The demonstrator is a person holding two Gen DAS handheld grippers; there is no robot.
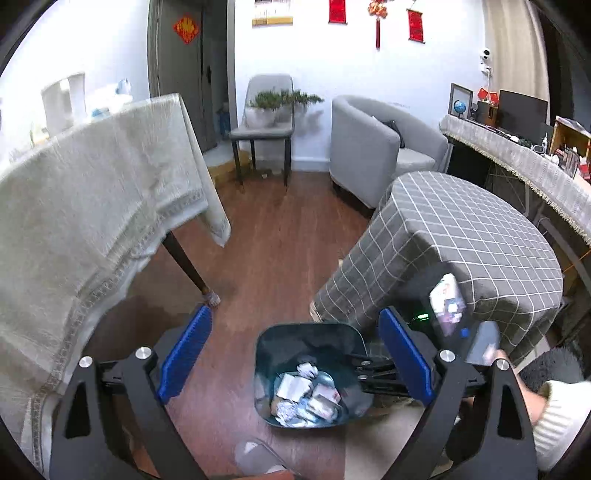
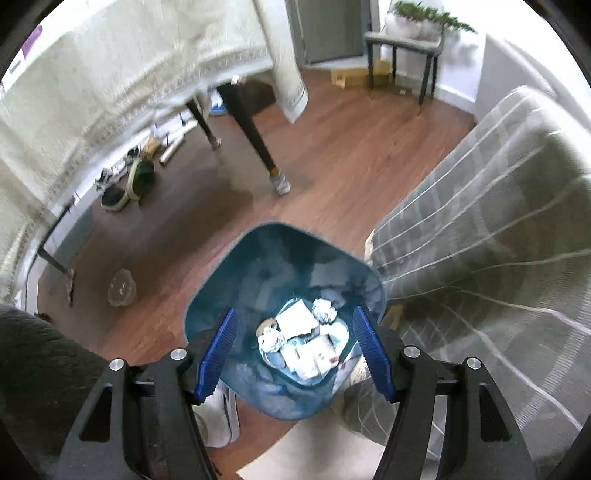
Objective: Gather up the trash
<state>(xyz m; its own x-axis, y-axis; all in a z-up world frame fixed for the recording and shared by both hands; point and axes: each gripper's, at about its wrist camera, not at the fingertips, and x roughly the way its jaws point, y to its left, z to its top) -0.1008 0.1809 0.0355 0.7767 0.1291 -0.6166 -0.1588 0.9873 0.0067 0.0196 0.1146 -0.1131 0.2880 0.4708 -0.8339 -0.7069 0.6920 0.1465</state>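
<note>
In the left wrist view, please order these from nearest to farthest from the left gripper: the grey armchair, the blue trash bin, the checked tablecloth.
From the left gripper:
1. Blue trash bin, on the floor just below and between the open fingers.
2. Checked tablecloth, to the right, behind the bin.
3. Grey armchair, by the far wall.

A home living room — grey armchair (image 1: pixel 376 147), cloth-covered tables (image 1: pixel 476 236), wooden floor (image 1: pixel 280 251), red wall decorations (image 1: pixel 376 14).

Left claw (image 1: pixel 295 354): black angular arms, ribbed blue pads, silver round screws at joints. Right claw (image 2: pixel 293 356): same build (black linkage bars between arms). Cream ribbed knit sleeve (image 1: pixel 561 417) at wrist, partly cut by frame edge.
</note>
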